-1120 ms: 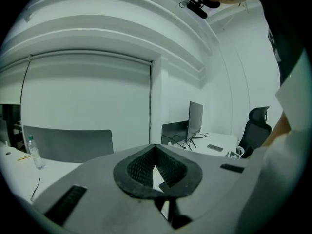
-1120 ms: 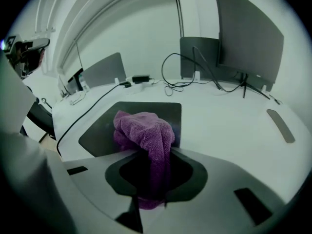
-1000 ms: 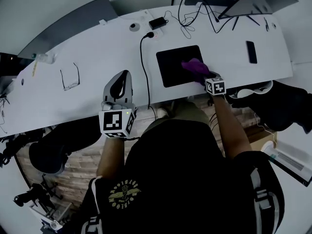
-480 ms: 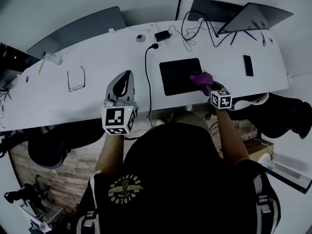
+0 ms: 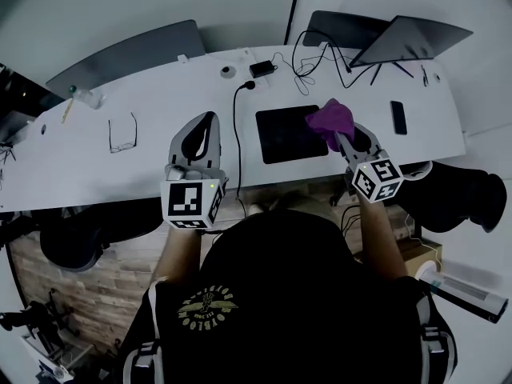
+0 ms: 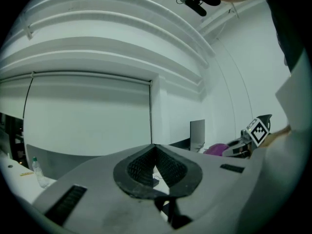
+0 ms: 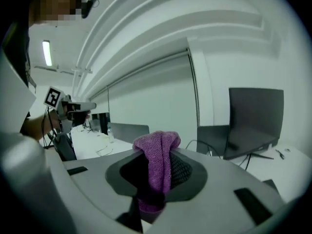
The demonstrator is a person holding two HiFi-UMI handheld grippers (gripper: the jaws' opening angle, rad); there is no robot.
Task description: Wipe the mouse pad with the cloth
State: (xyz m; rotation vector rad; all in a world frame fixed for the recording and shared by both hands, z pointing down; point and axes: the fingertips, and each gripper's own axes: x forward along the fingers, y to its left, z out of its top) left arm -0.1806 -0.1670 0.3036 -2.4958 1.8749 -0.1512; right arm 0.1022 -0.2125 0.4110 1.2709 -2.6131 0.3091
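The black mouse pad (image 5: 288,134) lies on the white desk (image 5: 136,166) near its front edge. My right gripper (image 5: 342,134) is raised over the pad's right edge, tilted upward and shut on the purple cloth (image 5: 331,118), which bunches out past the jaws. In the right gripper view the cloth (image 7: 157,167) fills the gap of the right gripper (image 7: 157,150), and the pad is out of sight. My left gripper (image 5: 206,122) hovers over the desk left of the pad, shut and empty. In the left gripper view, the left gripper (image 6: 155,149) points at a white wall.
A black cable (image 5: 237,134) runs down the desk between the two grippers, from a charger (image 5: 260,69) at the back. Glasses (image 5: 122,132) lie at the left. A phone (image 5: 398,117) lies right of the pad. A laptop (image 5: 408,38) and tangled wires (image 5: 308,62) sit at the back right.
The right gripper has lifted the cloth off the pad and tipped upward, drawing back toward the pad's right edge. The left gripper has stayed in place.
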